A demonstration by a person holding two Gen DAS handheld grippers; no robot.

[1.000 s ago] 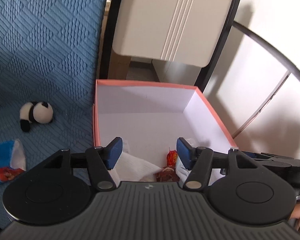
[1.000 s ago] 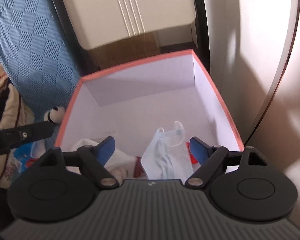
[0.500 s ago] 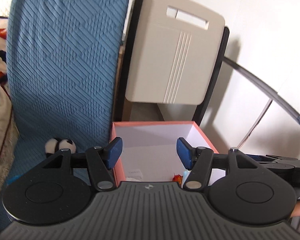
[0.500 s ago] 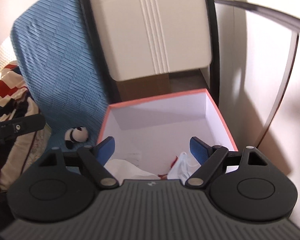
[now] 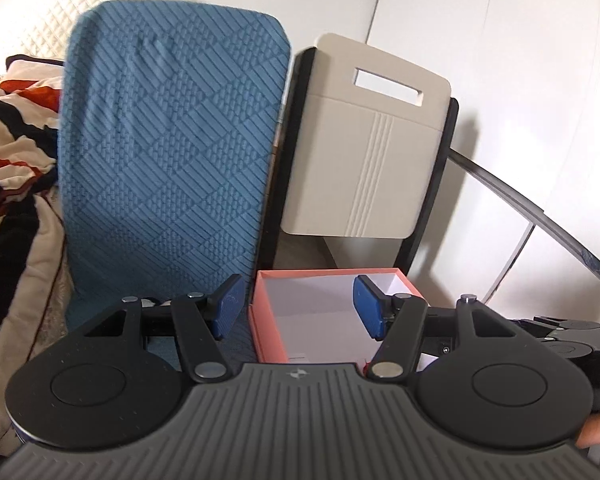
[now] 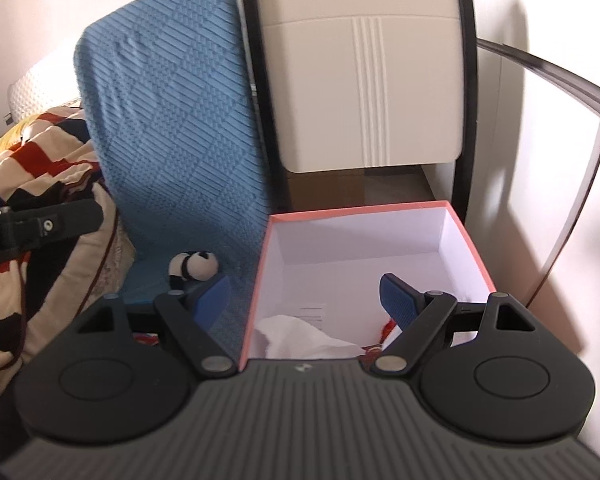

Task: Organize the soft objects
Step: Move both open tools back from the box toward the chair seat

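Right wrist view, left to right: one patterned blanket (image 6: 40, 184), one blue quilted cover (image 6: 172, 120), then one small black-and-white panda plush (image 6: 192, 266) lying on the blue cover just left of one pink-rimmed white box (image 6: 260, 276). Inside the box lie one crumpled white cloth (image 6: 300, 338) and a red item (image 6: 388, 328), partly hidden. One beige folded panel (image 6: 364, 80) stands behind. Both the left gripper (image 5: 296, 306) and right gripper (image 6: 306, 298) are released, jaws apart and empty.
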